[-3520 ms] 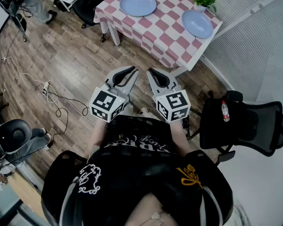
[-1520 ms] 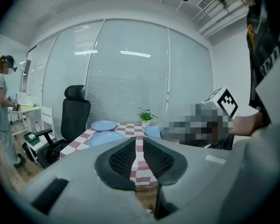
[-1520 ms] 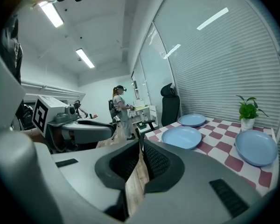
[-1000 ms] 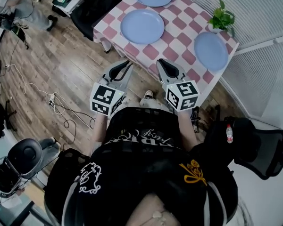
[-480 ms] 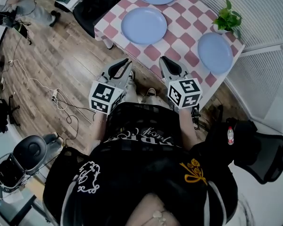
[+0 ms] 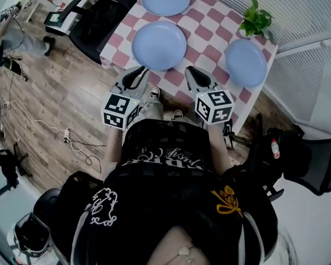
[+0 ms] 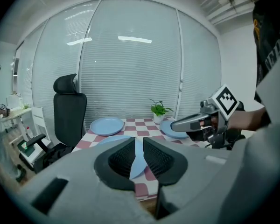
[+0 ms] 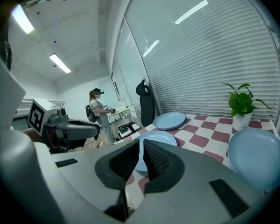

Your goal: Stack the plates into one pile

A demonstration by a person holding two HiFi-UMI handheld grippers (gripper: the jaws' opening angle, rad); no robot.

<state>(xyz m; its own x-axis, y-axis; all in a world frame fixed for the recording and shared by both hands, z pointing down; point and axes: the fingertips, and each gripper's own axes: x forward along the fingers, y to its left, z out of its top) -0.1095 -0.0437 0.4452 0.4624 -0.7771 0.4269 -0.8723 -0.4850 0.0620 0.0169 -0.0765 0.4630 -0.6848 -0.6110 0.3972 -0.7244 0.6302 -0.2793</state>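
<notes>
Stacking is only beginning: one plate [image 6: 245, 62] is lying just beside the potted plant [image 6: 255, 20] on the worktop [image 6: 209, 37], two more plates [image 6: 159, 44] well apart from it, while the left gripper [image 6: 139, 72] and right gripper [image 6: 191, 72] are hovering short of the plant, fingers pressed together on nothing, probably needing spreading around a rim next.

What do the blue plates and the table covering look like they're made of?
Plates: probably glazed ceramic or melamine; uniform pale blue, smooth, faint sheen.
Table covering: likely fabric or vinyl cloth; red-and-white checks, edge draping over the table side.
</notes>
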